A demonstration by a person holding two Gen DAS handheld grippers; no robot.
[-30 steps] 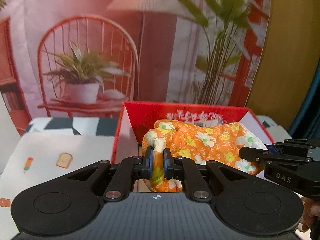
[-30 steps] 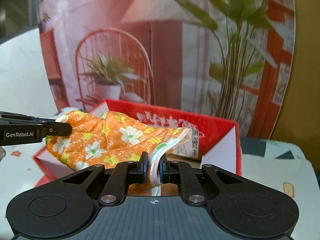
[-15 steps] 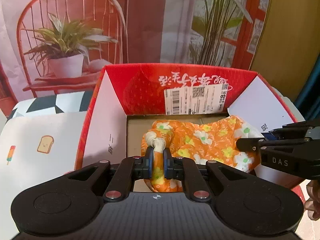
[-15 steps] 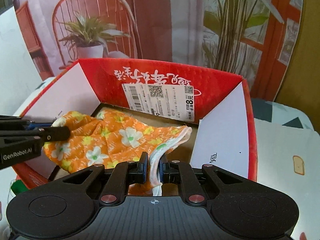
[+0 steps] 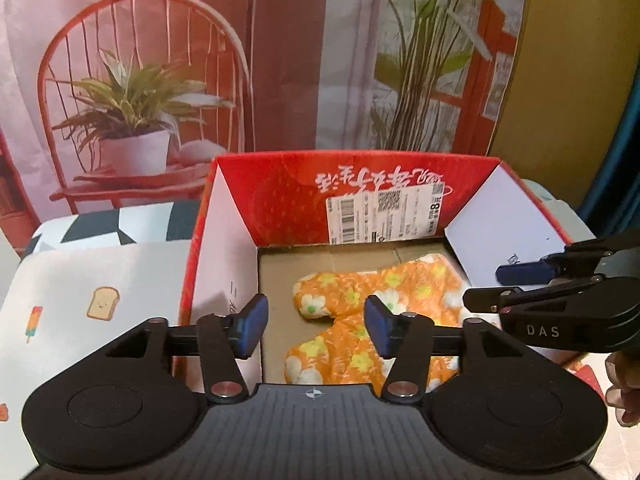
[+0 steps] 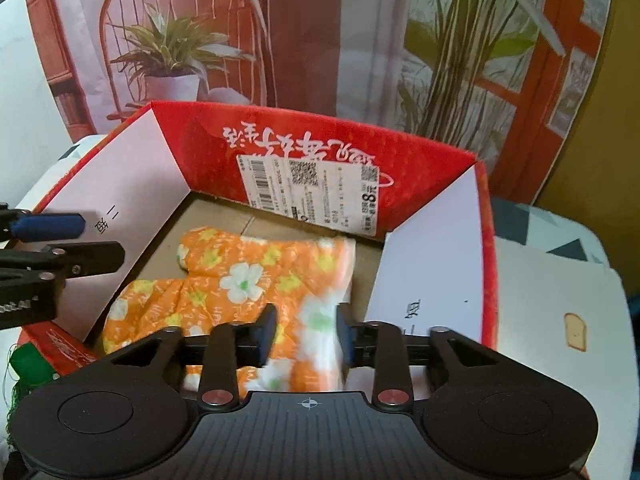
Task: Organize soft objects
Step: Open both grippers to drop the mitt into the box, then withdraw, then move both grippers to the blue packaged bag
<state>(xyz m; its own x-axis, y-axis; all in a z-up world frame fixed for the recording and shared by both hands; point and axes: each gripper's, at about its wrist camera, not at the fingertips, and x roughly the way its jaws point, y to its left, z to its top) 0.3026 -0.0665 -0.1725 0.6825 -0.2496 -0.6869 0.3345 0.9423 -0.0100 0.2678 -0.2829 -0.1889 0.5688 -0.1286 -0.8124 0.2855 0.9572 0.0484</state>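
orange floral cloth [image 5: 360, 312] lies in the red box [image 5: 280, 196], under both opening tools; only the right view shows green netting [image 6: 24, 364] left of the tool; printed bench [image 5: 100, 272], plant backdrop [image 5: 132, 92].

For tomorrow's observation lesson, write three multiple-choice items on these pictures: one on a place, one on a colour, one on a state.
1. Where does the flowered cloth lie?
A. On the table beside the box
B. On the floor of the red box
C. Draped over the box's rim

2. What is the cloth's ground colour?
A. Blue
B. Green
C. Orange

3. How does the left gripper stand?
A. Open, its pads clear of the cloth
B. Shut on the cloth
C. Shut on the box wall

Key: 1 B, the cloth rests on the brown cardboard floor inside the walls. 2 C, it is orange with white and yellow flowers. 3 A, its jaws are opening and the blue pads stand apart, gripping nothing; the right gripper is opening too.
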